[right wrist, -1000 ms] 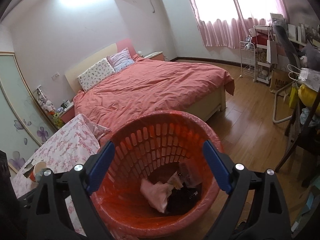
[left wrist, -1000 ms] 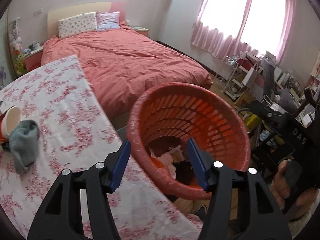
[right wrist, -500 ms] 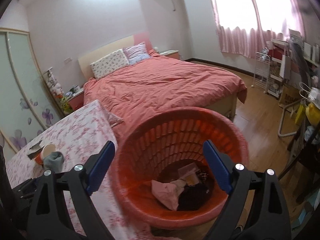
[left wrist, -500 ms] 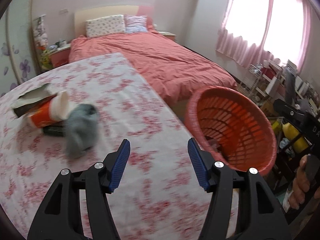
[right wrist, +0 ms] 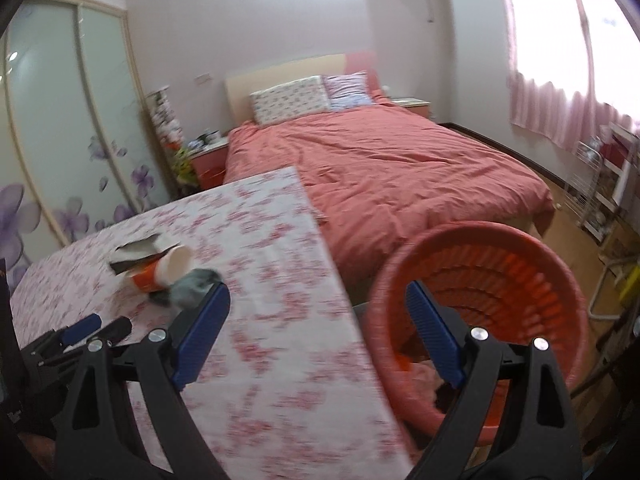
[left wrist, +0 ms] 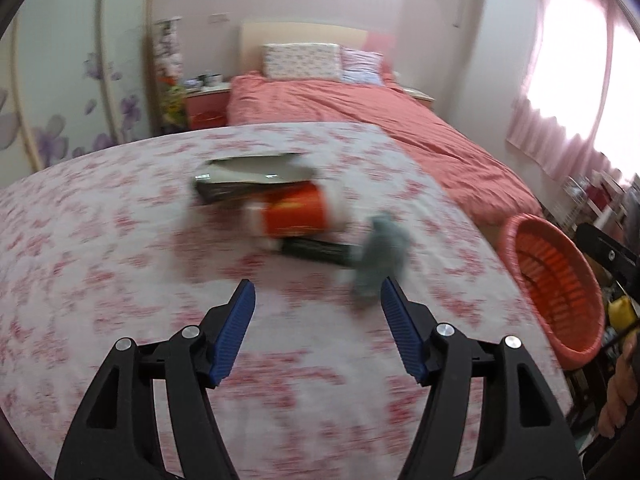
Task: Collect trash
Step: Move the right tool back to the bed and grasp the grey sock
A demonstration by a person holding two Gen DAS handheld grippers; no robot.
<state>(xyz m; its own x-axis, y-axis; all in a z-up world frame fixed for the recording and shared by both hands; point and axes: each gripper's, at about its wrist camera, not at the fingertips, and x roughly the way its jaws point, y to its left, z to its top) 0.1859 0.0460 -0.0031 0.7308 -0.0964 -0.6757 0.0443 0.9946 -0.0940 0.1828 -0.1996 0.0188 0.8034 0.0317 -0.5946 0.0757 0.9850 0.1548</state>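
Observation:
On the flowered tablecloth (left wrist: 120,240) lies a pile of trash: an orange paper cup (left wrist: 294,216) on its side, a torn carton (left wrist: 248,172) behind it, a dark wrapper (left wrist: 316,250) and a grey crumpled cloth (left wrist: 384,256). My left gripper (left wrist: 317,283) hangs over the table just short of the pile, its jaws opening with nothing between them. My right gripper (right wrist: 317,289) stands open and empty over the table's right edge. The cup (right wrist: 164,270) and the cloth (right wrist: 196,286) are to its left. The orange basket (right wrist: 500,272), with trash inside, is to its right.
The basket (left wrist: 556,276) sits off the table's right side. A bed with a pink cover (right wrist: 392,168) stands beyond the table, a wardrobe (right wrist: 60,120) on the left. A hand (left wrist: 620,392) shows at the right edge. Shelves and clutter fill the far right.
Both views have swung left, away from the basket and over the table. The trash pile now lies just ahead of my left gripper, whose jaws stand a little wider.

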